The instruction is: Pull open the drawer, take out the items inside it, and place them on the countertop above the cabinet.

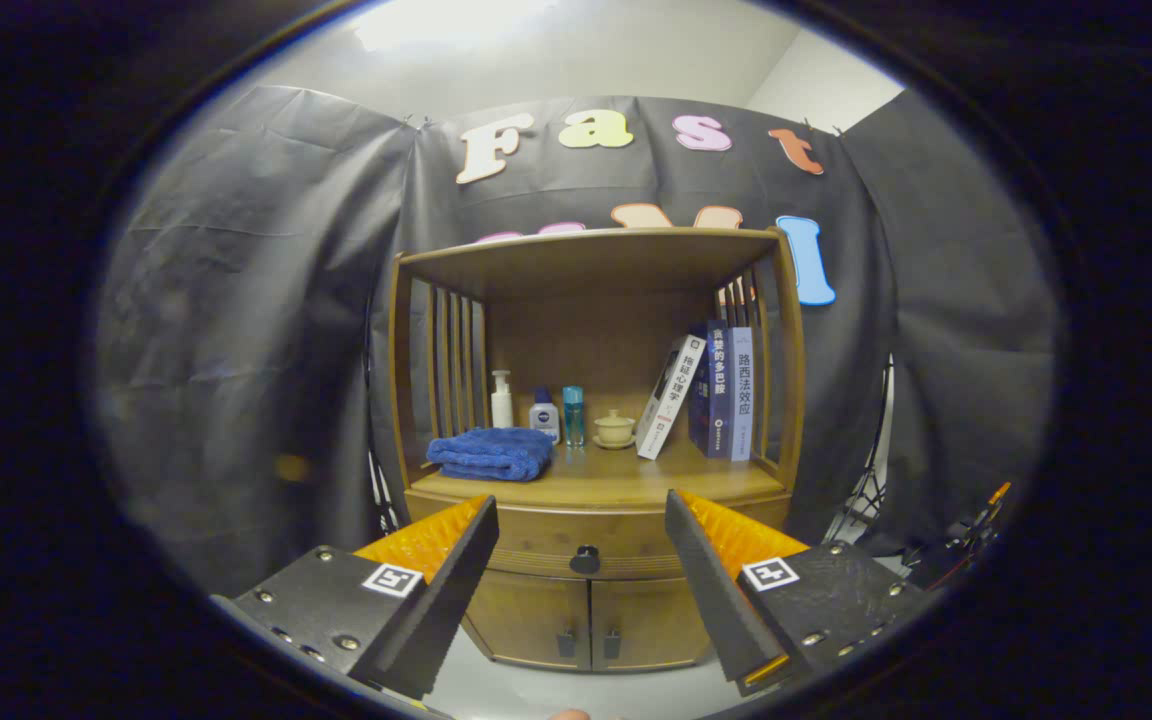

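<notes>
Tongs (581,515) gape wide and hold nothing as I face the wooden cabinet (591,610). Between their tips and beyond them sits the closed drawer (536,545) with its dark knob (585,560). On the worktop (626,478) above lie a folded blue towel (489,453), three small bottles (541,410), a lidded cup (615,428) and upright books (711,392).

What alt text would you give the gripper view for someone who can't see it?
The open gripper faces a wooden cabinet, its fingers framing the closed drawer and its dark knob, some way off. On the countertop above sit a folded blue towel, three small bottles, a cup and leaning books.
</notes>
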A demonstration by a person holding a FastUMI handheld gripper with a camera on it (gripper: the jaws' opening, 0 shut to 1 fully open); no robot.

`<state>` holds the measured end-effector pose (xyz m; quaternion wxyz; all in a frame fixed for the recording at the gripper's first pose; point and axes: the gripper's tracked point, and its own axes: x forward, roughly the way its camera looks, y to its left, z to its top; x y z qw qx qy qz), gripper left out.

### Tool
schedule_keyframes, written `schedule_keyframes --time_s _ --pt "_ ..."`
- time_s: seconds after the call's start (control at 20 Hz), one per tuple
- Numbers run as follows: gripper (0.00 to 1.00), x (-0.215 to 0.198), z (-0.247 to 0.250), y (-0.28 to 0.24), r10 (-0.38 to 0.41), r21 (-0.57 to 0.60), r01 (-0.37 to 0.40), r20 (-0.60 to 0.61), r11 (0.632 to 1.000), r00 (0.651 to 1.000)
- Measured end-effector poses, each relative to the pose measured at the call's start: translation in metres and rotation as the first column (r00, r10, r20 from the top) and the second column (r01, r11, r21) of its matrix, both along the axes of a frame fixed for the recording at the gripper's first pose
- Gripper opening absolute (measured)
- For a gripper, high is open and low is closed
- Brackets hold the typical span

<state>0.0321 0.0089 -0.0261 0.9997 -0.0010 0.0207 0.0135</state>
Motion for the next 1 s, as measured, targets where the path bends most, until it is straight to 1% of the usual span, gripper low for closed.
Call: schedule_keyframes --time_s 0.15,0.25,0.4,0.55,0.7,0.8,0.9,1.0 --pt "0.99 0.017 -0.016 0.001 -0.002 -0.013 0.002 -0.034 1.0 0.999" --pt "0.99 0.029 -0.027 0.005 0.011 -0.007 -0.011 -0.053 1.0 0.999" --pt "0.98 0.055 -0.054 0.009 0.017 0.002 -0.017 -0.097 1.0 0.995" --pt "0.97 0.086 -0.085 0.011 0.01 0.002 -0.01 -0.146 1.0 0.989" --pt "0.97 0.119 -0.119 0.007 -0.017 0.006 0.018 -0.185 1.0 0.983" --pt "0.92 0.143 -0.141 0.006 -0.03 0.022 0.036 -0.208 0.999 0.978" --pt "0.87 0.161 -0.164 0.005 -0.036 0.037 0.047 -0.239 0.998 0.97" --pt "0.82 0.173 -0.186 0.002 -0.048 0.029 0.058 -0.275 0.998 0.96"
